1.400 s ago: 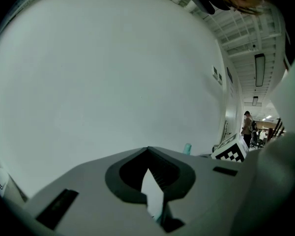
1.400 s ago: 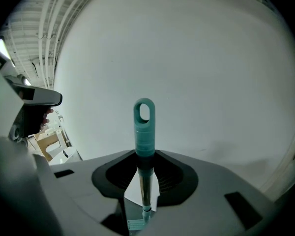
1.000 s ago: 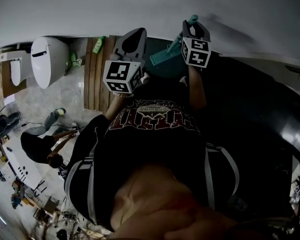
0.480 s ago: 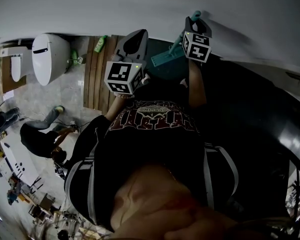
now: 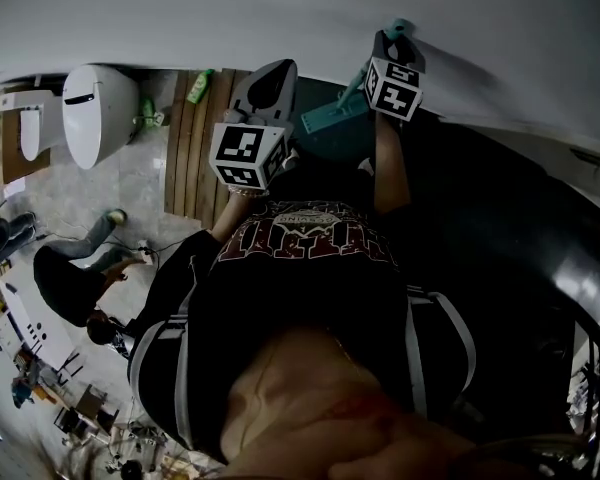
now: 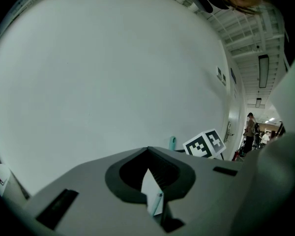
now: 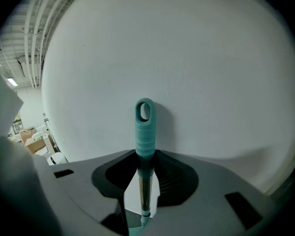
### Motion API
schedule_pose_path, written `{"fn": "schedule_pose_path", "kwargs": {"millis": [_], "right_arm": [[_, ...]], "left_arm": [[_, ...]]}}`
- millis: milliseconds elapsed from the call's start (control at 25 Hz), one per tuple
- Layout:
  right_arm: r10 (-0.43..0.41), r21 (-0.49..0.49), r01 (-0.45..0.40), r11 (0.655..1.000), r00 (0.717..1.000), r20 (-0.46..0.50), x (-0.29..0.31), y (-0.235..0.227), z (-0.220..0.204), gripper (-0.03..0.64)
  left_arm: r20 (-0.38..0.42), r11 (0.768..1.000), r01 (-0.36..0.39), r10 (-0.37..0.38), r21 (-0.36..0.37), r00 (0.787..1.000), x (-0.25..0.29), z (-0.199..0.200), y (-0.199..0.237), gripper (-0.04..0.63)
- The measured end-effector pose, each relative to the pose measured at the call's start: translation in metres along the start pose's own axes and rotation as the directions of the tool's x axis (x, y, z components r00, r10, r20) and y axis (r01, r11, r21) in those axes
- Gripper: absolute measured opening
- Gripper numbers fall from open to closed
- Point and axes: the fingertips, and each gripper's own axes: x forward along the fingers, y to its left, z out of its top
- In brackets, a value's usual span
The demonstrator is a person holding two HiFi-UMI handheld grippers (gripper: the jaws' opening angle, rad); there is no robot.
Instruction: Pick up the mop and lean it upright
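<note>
The mop stands nearly upright against the white wall [image 5: 280, 18]. Its teal head [image 5: 330, 120] is low, and its teal looped handle end [image 5: 398, 28] is up by the wall. My right gripper [image 5: 388, 43] is shut on the mop handle [image 7: 145, 127], with the metal shaft [image 7: 144, 191] running between the jaws just below the teal grip. My left gripper [image 5: 270, 76] hangs to the left of the mop head and touches nothing. A narrow gap shows between its jaws [image 6: 150, 193], with nothing in it. The left gripper view also catches the right gripper's marker cube [image 6: 204, 144] and the handle tip [image 6: 172, 142].
A white toilet [image 5: 95, 118] stands at the left, beside a wooden slat panel [image 5: 190, 148] with a green bottle [image 5: 198, 88] at its top. A person in dark clothes crouches on the tiled floor [image 5: 70, 283]. Clutter lies at the lower left. Dark flooring [image 5: 500, 228] spreads to the right.
My right gripper has carried the mop handle slightly up and toward the wall. The left gripper has hardly moved. The crouching person has shifted a little.
</note>
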Motion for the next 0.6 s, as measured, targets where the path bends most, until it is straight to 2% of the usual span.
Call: {"fn": "schedule_pose_path", "kwargs": {"millis": [600], "right_arm": [[-0.001, 0.003, 0.001, 1.0, 1.0, 0.026, -0.0043, 0.0046, 0.004, 0.124]], "left_arm": [[0.003, 1.0, 0.012, -0.012, 0.002, 1.0, 0.0004, 0.0039, -0.0041, 0.046]]}}
